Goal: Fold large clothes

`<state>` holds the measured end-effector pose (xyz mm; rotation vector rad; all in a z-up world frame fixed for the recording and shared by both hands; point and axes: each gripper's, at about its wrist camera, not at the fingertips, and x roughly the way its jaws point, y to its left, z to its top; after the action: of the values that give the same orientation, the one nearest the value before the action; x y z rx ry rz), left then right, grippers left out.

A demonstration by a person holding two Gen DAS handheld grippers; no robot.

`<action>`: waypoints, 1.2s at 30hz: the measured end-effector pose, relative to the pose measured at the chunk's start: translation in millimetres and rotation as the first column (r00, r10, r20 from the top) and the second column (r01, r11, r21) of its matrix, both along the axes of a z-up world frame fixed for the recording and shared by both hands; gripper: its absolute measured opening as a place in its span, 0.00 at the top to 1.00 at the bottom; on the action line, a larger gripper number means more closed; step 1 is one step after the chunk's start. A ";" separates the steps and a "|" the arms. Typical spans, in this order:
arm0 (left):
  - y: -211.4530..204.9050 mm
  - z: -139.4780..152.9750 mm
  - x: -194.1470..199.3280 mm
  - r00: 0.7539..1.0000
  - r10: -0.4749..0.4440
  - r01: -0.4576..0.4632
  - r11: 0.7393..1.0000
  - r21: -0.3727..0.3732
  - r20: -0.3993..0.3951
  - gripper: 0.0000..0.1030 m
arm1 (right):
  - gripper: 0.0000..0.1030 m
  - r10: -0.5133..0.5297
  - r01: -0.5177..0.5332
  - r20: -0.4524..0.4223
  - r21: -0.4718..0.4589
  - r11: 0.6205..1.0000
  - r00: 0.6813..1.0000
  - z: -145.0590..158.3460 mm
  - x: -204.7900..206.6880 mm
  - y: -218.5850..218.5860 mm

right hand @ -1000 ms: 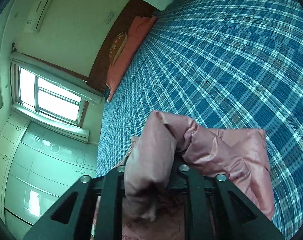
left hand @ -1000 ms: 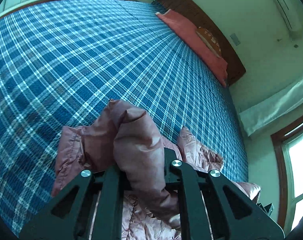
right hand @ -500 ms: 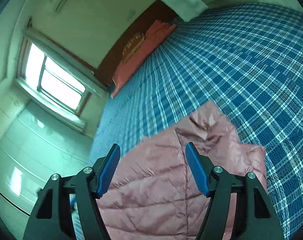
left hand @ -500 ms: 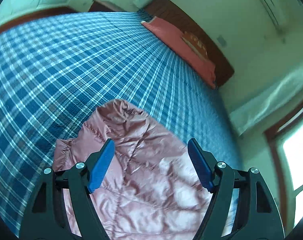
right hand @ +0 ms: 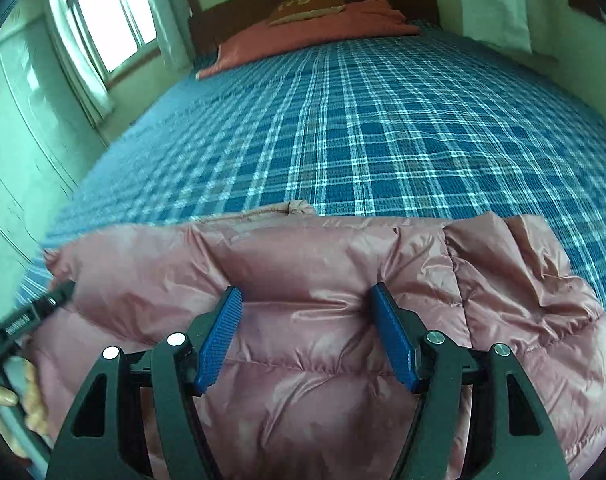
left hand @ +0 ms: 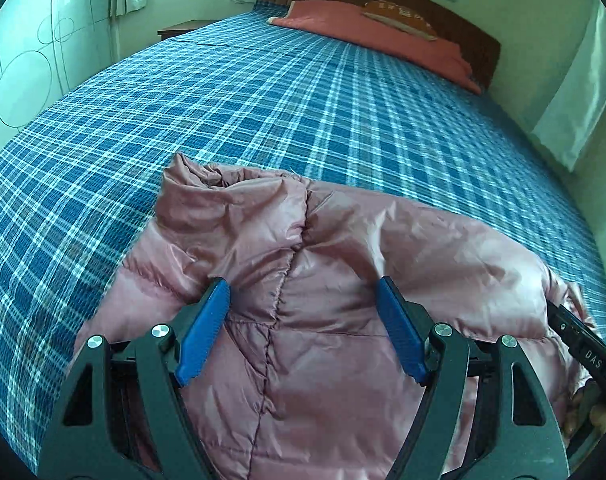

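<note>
Left gripper (left hand: 303, 306): jaws apart, empty, above the jacket's collar end. Right gripper (right hand: 307, 312): jaws apart, empty, over quilted panels. Pink puffer jacket (left hand: 343, 264): lying on blue plaid bed (left hand: 263, 100). Red pillow (left hand: 383, 36): by headboard.

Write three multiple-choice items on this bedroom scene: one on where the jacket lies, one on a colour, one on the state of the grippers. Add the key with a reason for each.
1. Where does the pink puffer jacket lie?
A. on the plaid bedspread
B. on the floor
C. on a chair

2. What colour are the gripper pads?
A. red
B. blue
C. yellow

3. How do the left gripper and right gripper stand?
A. both clamped on cloth
B. one clamped, one open
C. both open, holding nothing

Key: 1 A, the jacket rests on the blue plaid bedspread. 2 B, the pads on each finger are blue. 3 C, both pairs of pads stand apart above the jacket with no cloth pinched.
</note>
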<state>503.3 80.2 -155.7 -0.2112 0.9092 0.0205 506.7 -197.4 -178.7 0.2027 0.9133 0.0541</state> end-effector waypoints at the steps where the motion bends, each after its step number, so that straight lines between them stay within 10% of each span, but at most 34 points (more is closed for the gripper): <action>1: -1.0 -5.2 5.3 1.000 -0.005 0.005 1.000 0.018 0.000 0.25 | 0.36 -0.004 0.004 -0.007 0.001 1.000 1.000 -4.5 3.4 0.6; 9: 9.9 9.0 8.2 0.998 0.017 -0.016 1.000 -0.021 0.067 0.25 | 0.36 -0.069 0.069 0.035 0.003 0.998 0.997 22.3 -4.7 -28.3; 20: 18.7 -9.4 33.4 0.998 0.038 -0.038 0.999 -0.008 -0.045 0.22 | 0.32 -0.120 0.121 -0.033 0.016 0.993 0.992 9.1 -3.3 -51.8; 30: 91.8 42.9 -104.3 0.987 0.159 -0.149 0.960 -0.237 0.023 0.22 | 0.32 -0.270 0.264 0.020 0.161 0.951 0.963 55.5 -169.5 -132.8; 36: 133.6 16.2 -215.5 0.941 0.332 -0.332 0.858 -0.392 -0.069 0.22 | 0.31 -0.396 0.389 -0.057 0.365 0.846 0.916 20.6 -271.3 -160.9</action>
<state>287.8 213.8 -139.5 -0.7505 0.8595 0.1569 235.4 -358.3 -158.1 0.7401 0.8195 -0.1551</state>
